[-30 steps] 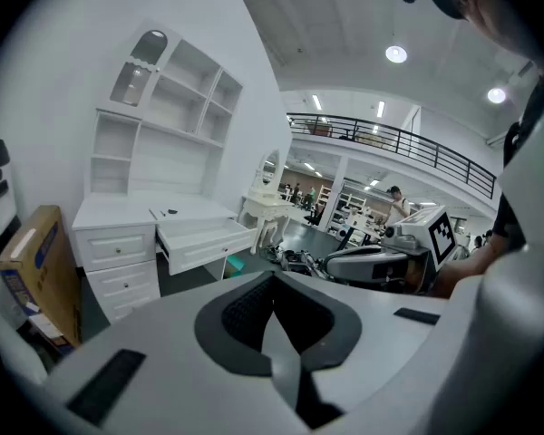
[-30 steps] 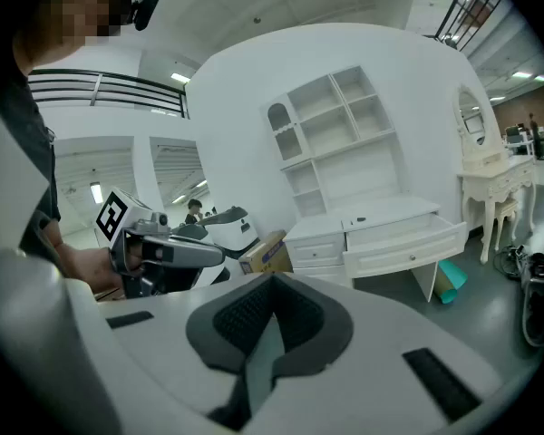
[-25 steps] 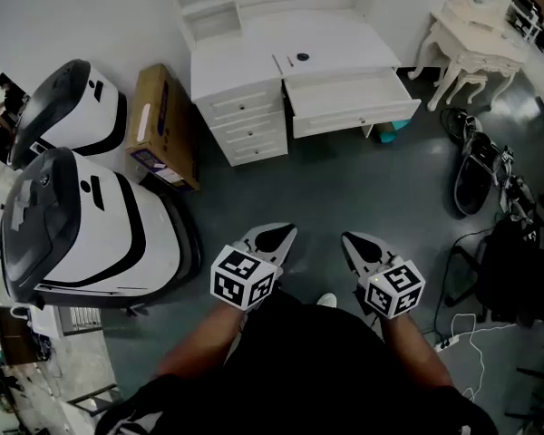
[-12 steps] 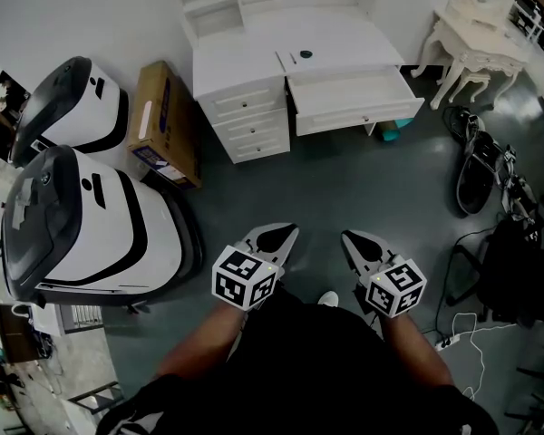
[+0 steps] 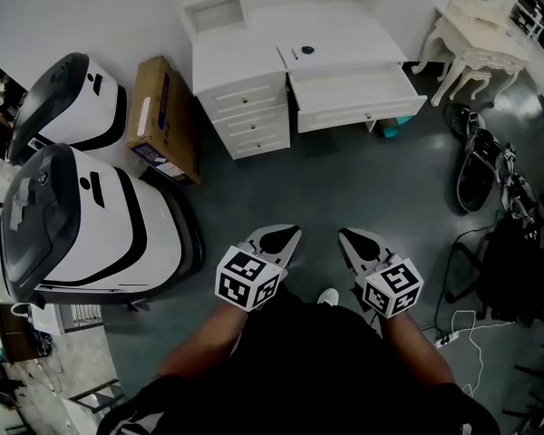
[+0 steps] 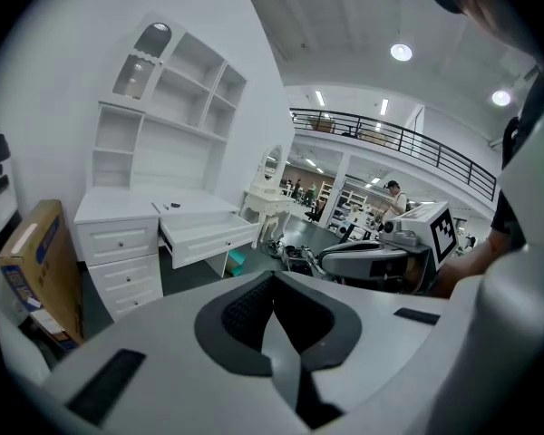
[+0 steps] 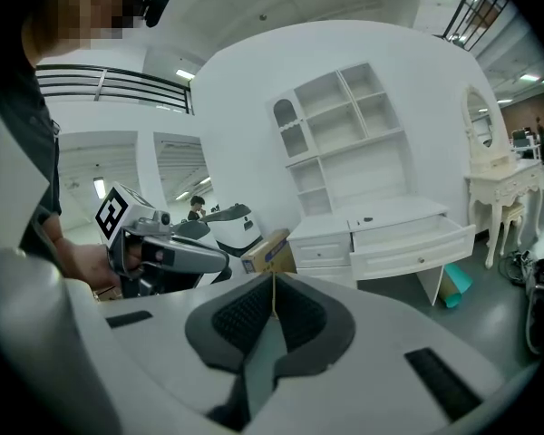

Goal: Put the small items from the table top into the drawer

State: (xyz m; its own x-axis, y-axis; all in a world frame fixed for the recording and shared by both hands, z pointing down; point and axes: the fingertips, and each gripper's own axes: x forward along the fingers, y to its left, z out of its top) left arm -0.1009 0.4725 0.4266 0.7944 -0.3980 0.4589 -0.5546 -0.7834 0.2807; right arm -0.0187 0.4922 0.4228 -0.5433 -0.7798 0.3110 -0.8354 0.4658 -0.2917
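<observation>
— Drawer position: report.
— It is standing pulled out of the white desk, at 12 o'clock from both grippers and well apart from them across the grey floor. What the drawer is containing cannot be made out.
— And the small items?
— They are lying on the desk top, just past the drawer's rear edge at its 11 o'clock. They are showing only as dark specks, too small to identify.
— Left gripper condition?
— Its jaws are pressing together pad to pad and are gripping nothing. The person is holding it low, near the body, tips pointing to 12 o'clock.
— Right gripper?
— It is in the same condition: jaws are meeting fully, with nothing between them. It is hanging just beside the left gripper, at its 3 o'clock.
— Surroundings?
— A cardboard box is sitting on the floor just beside the desk, at 10 o'clock from the grippers. Two white-and-black machines are standing at 9 o'clock.
</observation>
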